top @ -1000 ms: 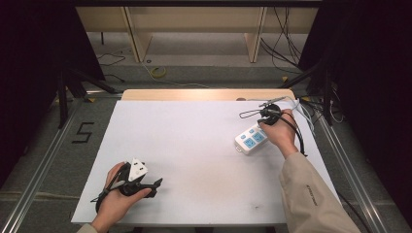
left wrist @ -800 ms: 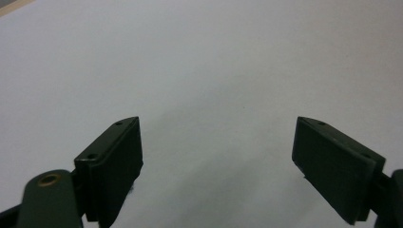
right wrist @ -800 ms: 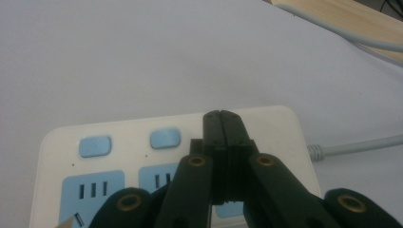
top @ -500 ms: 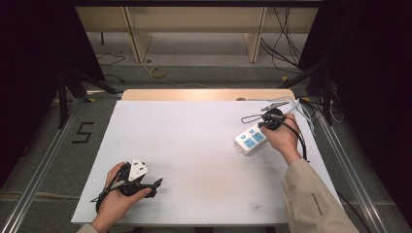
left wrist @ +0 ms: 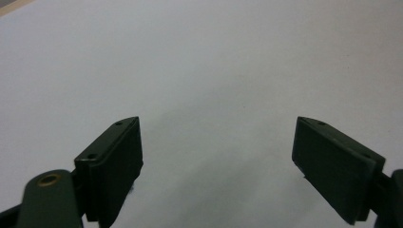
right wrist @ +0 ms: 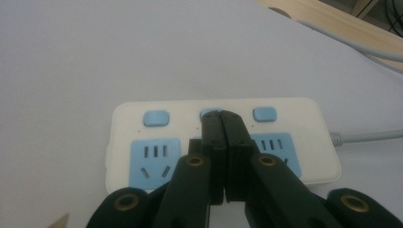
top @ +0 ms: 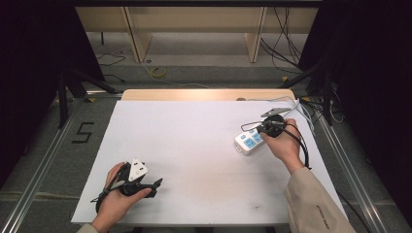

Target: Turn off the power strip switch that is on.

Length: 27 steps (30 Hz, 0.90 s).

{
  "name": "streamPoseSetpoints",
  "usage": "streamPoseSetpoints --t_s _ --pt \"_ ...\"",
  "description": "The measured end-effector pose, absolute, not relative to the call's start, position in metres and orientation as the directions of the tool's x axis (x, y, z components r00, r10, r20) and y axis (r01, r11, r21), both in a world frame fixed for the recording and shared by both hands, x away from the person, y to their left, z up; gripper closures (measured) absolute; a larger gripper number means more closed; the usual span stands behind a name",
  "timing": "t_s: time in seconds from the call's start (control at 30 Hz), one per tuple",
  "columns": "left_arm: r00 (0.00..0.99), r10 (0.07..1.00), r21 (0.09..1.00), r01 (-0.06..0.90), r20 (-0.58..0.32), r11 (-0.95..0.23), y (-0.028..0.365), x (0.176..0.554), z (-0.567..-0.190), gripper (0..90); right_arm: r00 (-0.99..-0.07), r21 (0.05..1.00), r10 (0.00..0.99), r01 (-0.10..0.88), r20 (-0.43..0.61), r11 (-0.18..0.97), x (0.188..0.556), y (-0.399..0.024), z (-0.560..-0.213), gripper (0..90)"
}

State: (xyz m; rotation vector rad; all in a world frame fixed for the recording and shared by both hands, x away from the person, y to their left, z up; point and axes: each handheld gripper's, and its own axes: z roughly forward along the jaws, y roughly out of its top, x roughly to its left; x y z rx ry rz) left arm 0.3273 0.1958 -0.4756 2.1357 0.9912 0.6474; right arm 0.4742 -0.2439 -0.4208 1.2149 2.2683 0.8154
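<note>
High view: a white power strip (top: 251, 141) lies flat near the right edge of the white counter (top: 194, 145), sockets up, its cable running off toward the far right corner so the face stays reachable. The right gripper (top: 270, 129) sits just over the strip's far end. The left gripper (top: 154, 184) rests low at the near left, well apart from the strip, apparently idle.

Left gripper view: the black jaws stand wide apart with nothing but bare counter (left wrist: 199, 71) between them.

Right gripper view: the jaws are pressed together, holding nothing, their joined tip over the middle blue switch (right wrist: 209, 113) of the power strip (right wrist: 142, 118); closed jaws likely serve as one blunt finger for pressing.
</note>
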Motion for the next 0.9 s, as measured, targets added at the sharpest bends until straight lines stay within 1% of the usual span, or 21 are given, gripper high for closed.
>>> streamPoseSetpoints --t_s 0.57,0.9 --pt "0.584 0.798 0.755 0.455 0.147 -0.472 0.196 0.327 -0.475 17.0 -0.557 0.691 0.827 0.569 -0.074 0.446 0.441 -0.245 -0.422 88.0" --pt "0.583 0.799 0.755 0.456 0.147 -0.472 0.196 0.327 -0.475 17.0 -0.585 0.705 0.809 0.547 -0.063 0.451 0.423 -0.243 -0.426 85.5"
